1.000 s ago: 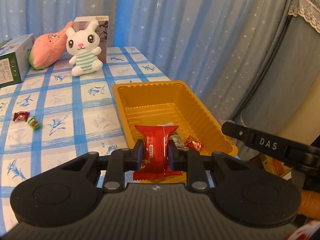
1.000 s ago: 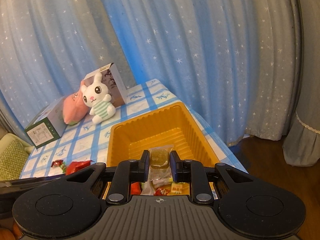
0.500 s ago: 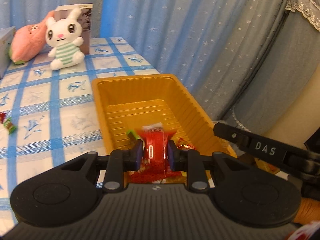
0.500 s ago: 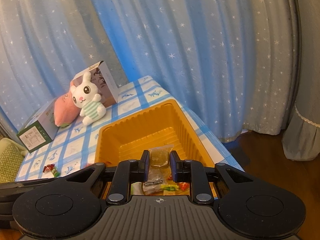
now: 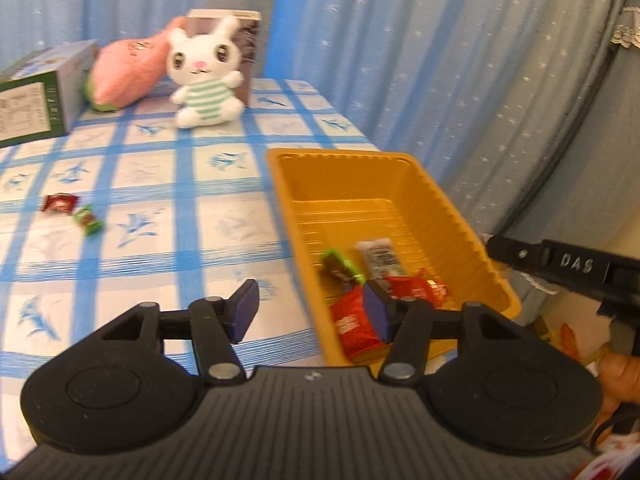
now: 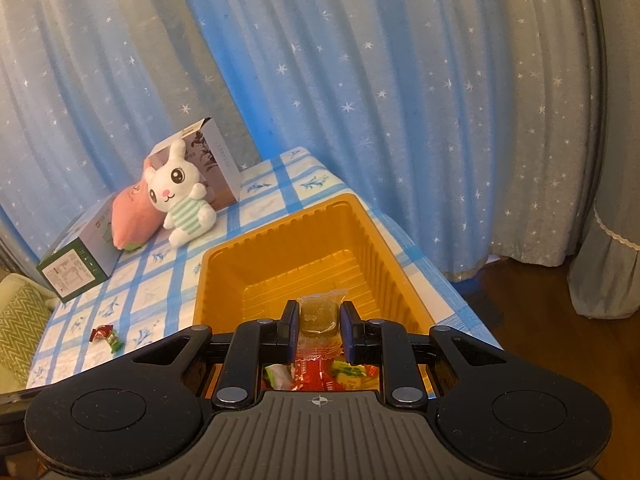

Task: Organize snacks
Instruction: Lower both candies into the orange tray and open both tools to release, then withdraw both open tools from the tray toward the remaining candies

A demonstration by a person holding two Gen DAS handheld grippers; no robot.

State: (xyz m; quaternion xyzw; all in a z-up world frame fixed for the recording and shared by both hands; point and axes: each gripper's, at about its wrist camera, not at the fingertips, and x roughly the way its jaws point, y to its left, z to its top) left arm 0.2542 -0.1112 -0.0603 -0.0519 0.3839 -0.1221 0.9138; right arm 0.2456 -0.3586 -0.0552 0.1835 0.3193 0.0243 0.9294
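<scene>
The yellow plastic tray (image 5: 400, 184) stands at the right side of the blue-checked table. Several wrapped snacks lie in its near end, among them a red packet (image 5: 354, 320), a green candy (image 5: 340, 266) and a white-and-black packet (image 5: 378, 256). My left gripper (image 5: 310, 304) hovers by the tray's near left corner, its jaws opening with nothing held between them. My right gripper (image 6: 319, 320) hangs over the near end of the tray (image 6: 280, 256), shut on a clear-wrapped brownish snack (image 6: 319, 314). On the cloth to the left lie a red candy (image 5: 60, 203) and a green candy (image 5: 88, 222).
At the table's far end sit a white plush bunny (image 5: 204, 76), a pink plush (image 5: 128, 72), a brown box (image 5: 244, 36) and a green-and-white box (image 5: 36, 96). Blue starred curtains hang behind. The table edge runs just right of the tray. A person's hand (image 5: 620, 368) holds the right gripper's body.
The left gripper's jaws have come apart and let go of the red packet, which now lies in the tray. The left gripper has shifted left. The right gripper keeps its snack.
</scene>
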